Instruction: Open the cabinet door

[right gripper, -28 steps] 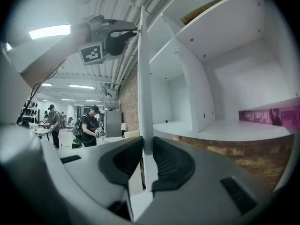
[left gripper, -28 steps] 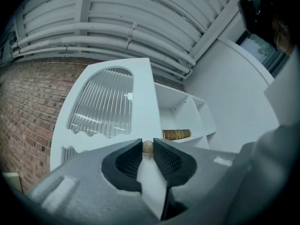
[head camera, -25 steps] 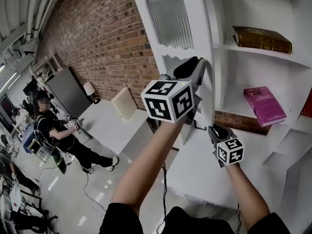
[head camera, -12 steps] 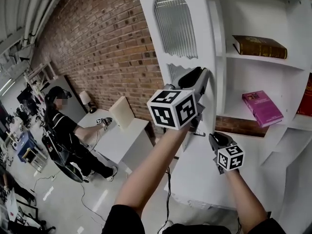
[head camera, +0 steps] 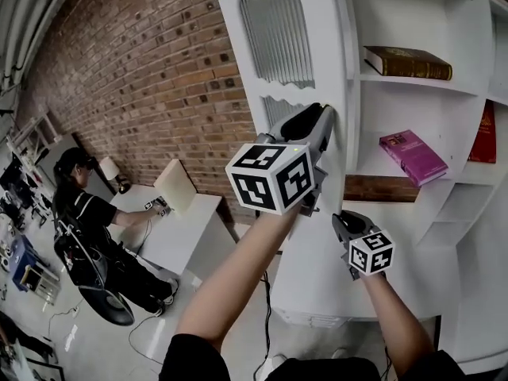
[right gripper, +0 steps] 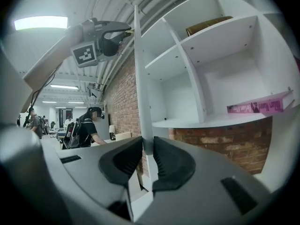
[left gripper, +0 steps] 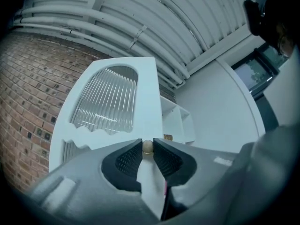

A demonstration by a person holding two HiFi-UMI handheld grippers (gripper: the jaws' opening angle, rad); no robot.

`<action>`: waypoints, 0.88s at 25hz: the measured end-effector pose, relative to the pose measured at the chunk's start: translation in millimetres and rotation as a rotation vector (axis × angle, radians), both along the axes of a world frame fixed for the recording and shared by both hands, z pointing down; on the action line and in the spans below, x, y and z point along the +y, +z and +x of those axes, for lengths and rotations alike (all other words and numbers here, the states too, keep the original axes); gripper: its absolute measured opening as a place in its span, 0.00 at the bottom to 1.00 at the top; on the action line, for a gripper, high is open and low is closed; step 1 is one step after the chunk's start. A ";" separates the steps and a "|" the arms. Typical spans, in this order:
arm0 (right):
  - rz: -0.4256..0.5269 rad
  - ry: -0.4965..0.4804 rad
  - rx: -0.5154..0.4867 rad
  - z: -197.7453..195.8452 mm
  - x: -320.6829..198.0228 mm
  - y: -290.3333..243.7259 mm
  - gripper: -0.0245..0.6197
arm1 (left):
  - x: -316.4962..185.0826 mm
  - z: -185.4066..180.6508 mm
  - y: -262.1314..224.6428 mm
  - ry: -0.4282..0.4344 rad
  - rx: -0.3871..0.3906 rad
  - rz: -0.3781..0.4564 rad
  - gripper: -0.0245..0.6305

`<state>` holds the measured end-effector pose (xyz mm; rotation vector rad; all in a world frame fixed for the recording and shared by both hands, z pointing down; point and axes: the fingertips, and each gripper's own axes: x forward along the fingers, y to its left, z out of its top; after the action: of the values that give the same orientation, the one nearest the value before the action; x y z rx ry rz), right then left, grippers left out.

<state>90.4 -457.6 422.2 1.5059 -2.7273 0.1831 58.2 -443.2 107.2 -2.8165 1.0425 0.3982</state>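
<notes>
Left hand-held gripper (head camera: 328, 113) is clamped on the small round knob (left gripper: 147, 146) at the free edge of the white cabinet door (head camera: 327, 46), its pads pressing the knob from both sides. Lower on that same edge, the right hand-held gripper (head camera: 341, 217) is pinched onto the thin door panel itself, seen edge-on between its jaws in the right gripper view. The door, with its arched ribbed glass pane (head camera: 278, 30), stands swung well out from the cabinet, so the inside is plainly open. A brown book (head camera: 406, 63) lies flat on the upper shelf (head camera: 476, 90), a pink book (head camera: 411, 157) lies near the front edge of the shelf below, and a red book (head camera: 486, 133) stands in the compartment to the right. A brick wall (head camera: 159, 70) runs behind, and a person (head camera: 79, 205) works at a bench well apart from the cabinet. The opening swing looks largely done. What seems to remain is carrying the edge a little further along its arc, both grips travelling together so the small knob does not slip from the pads, and then letting go once the door rests fully open.
</notes>
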 end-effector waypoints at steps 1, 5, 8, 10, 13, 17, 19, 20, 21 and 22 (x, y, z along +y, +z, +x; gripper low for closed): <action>0.000 0.005 0.003 -3.7 2.7 0.1 0.15 | 2.1 -3.4 0.0 0.013 -0.002 -0.005 0.16; 0.001 0.047 -0.001 -16.2 12.8 0.0 0.15 | 9.9 -16.5 0.0 0.063 -0.004 -0.006 0.16; 0.005 0.083 -0.005 -25.9 20.7 -1.6 0.15 | 16.1 -26.9 -1.7 0.094 0.005 -0.002 0.16; 0.006 0.099 -0.003 -33.0 25.5 -1.6 0.15 | 19.7 -34.3 -1.7 0.110 0.011 -0.002 0.16; -0.001 0.118 -0.003 -43.8 33.2 0.8 0.15 | 25.4 -45.3 0.6 0.138 0.013 -0.002 0.16; -0.008 0.134 0.021 -61.0 43.8 -0.3 0.15 | 33.8 -61.8 0.5 0.183 0.026 -0.021 0.16; -0.001 0.145 0.033 -72.0 49.0 -1.7 0.14 | 36.8 -72.9 -0.6 0.204 0.046 -0.041 0.16; 0.005 0.153 0.038 -77.8 51.3 -2.1 0.14 | 38.0 -78.7 -0.9 0.210 0.052 -0.047 0.16; 0.011 0.162 0.039 -83.4 53.4 -2.1 0.14 | 39.2 -84.2 -0.8 0.216 0.055 -0.050 0.16; 0.015 0.170 0.038 -88.7 55.6 -1.9 0.14 | 40.3 -89.3 -0.5 0.221 0.057 -0.054 0.16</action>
<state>1.7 -402.0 420.3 1.7266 -2.5768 0.1346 -31.1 -402.9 106.7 -2.9956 0.7629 0.4802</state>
